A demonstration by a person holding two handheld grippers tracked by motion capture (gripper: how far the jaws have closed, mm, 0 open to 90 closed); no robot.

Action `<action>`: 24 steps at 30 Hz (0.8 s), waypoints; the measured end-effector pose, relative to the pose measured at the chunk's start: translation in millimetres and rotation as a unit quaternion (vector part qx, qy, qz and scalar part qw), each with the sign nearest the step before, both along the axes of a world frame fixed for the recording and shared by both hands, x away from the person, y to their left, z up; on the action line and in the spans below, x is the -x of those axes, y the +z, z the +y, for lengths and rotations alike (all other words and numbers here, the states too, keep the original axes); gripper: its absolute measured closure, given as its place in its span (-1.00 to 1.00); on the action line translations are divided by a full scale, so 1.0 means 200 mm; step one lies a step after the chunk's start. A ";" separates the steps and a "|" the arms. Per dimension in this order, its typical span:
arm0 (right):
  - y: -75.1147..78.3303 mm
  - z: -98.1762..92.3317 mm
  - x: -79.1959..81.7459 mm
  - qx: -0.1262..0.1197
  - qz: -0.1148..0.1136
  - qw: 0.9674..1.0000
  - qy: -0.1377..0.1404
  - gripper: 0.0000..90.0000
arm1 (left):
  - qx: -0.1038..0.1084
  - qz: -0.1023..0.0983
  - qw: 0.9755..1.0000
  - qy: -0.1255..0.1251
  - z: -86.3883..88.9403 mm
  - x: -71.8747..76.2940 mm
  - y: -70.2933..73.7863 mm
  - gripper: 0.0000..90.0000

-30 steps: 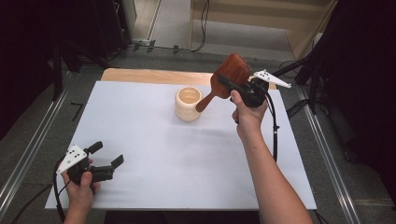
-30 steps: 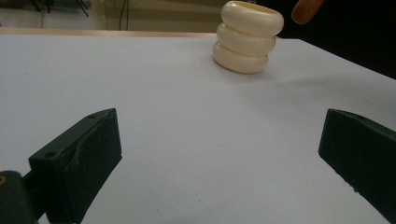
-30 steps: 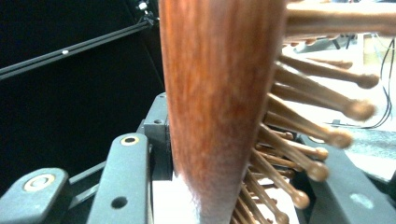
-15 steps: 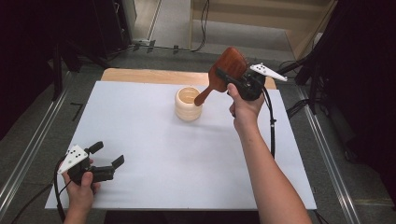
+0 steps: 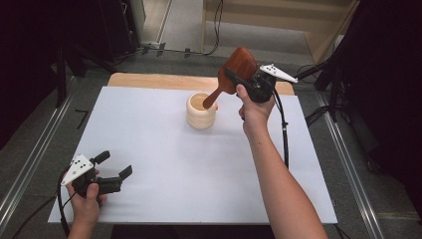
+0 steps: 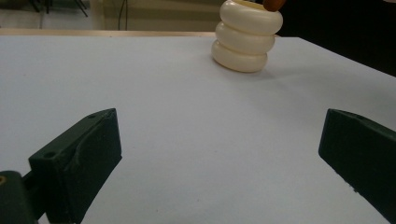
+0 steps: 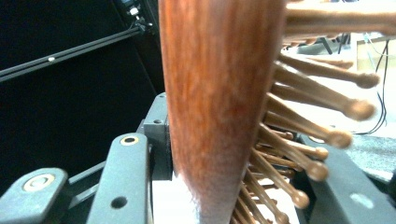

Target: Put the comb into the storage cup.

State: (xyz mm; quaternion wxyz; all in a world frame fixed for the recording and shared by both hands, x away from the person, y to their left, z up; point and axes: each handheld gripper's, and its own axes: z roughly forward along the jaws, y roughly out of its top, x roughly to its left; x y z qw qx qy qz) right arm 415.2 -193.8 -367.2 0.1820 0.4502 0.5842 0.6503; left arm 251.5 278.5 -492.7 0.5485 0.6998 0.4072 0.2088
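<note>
While the wooden hairbrush (image 5: 234,74) is hanging tilted in the air near the far edge of the table (image 5: 164,149), its handle tip is dipping down into the mouth of the cream ribbed cup (image 5: 201,111). Can't tell if the tip is actually touching the inside of the cup or just hovering in it. The right gripper (image 5: 247,83) is clamping the brush by its head, one jaw on the smooth wooden back and the other on the bristle side; the right gripper view is showing that back (image 7: 219,93) up close, with the round-tipped wooden bristles (image 7: 322,112) sticking out to the side. The cup is sitting upright on the white tabletop, a bit right of the middle and closer to the far edge than the near one.

Over by the near left corner, the left gripper (image 5: 113,172) is resting low over the table with its jaws standing wide apart and nothing between them. It's well apart from the cup, and the left gripper view is looking across bare white surface at the cup (image 6: 246,39).
</note>
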 end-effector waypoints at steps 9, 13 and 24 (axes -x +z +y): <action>-0.04 0.05 -0.02 0.007 -0.008 1.000 -0.012 0.19 | 0.002 -0.001 1.000 -0.001 0.00 0.00 0.00 -1.00; -0.07 0.09 -0.03 0.019 -0.004 1.000 -0.014 0.19 | 0.002 -0.001 1.000 -0.002 0.00 0.00 0.00 -1.00; -0.18 0.13 -0.07 0.022 0.019 0.999 -0.020 0.19 | 0.003 0.000 1.000 -0.005 0.00 0.00 0.00 -1.00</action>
